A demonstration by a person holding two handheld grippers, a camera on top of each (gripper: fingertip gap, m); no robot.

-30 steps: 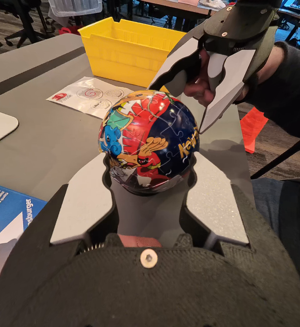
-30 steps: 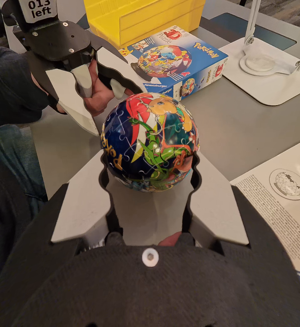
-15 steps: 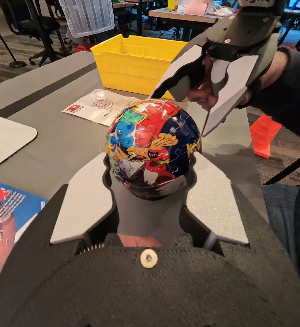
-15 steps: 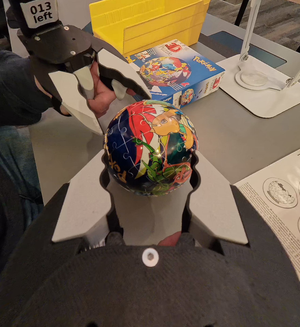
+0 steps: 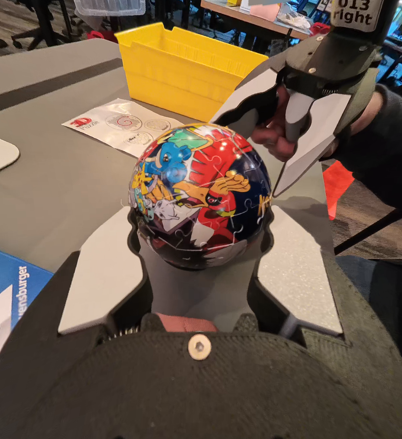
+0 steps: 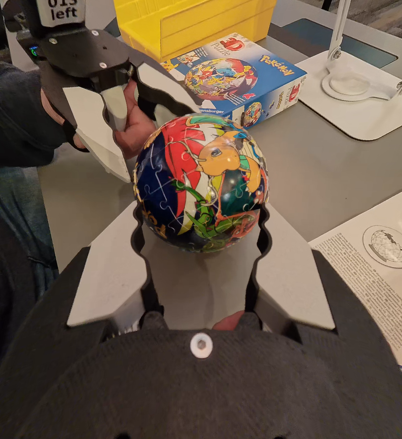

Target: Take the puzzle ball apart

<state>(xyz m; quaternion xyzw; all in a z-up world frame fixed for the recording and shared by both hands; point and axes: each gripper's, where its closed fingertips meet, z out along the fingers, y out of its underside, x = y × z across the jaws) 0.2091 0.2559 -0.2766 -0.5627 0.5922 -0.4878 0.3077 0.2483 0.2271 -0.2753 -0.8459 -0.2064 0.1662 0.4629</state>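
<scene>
The left claw is pinching the puzzle ball across its lower half, one scalloped finger pressed to each side, and the right claw is clamped on the same ball from the opposite side in the same way, so the ball sits between the two, apparently lifted just clear of the grey worktop. The ball is complete: every interlocking piece is seated and no gap shows in either view. It looks like a light, hollow shell of thin, glossy curved plastic pieces, stiff as a whole but likely to buckle or pop apart under a hard squeeze, and slick enough to roll out of a loose hold. The safest purchase is probably where the notches in the fingers cup the curve near its widest part, with one claw steadying while the other works a fingertip into a seam near the top. The left wrist view shows the red bird side of the ball, the inside of the yellow bin beyond it, and a printed instruction sheet lying flat. The right wrist view shows the orange and green side instead, plus the whole blue puzzle box and a white stand base, neither visible in full from the other claw.
</scene>
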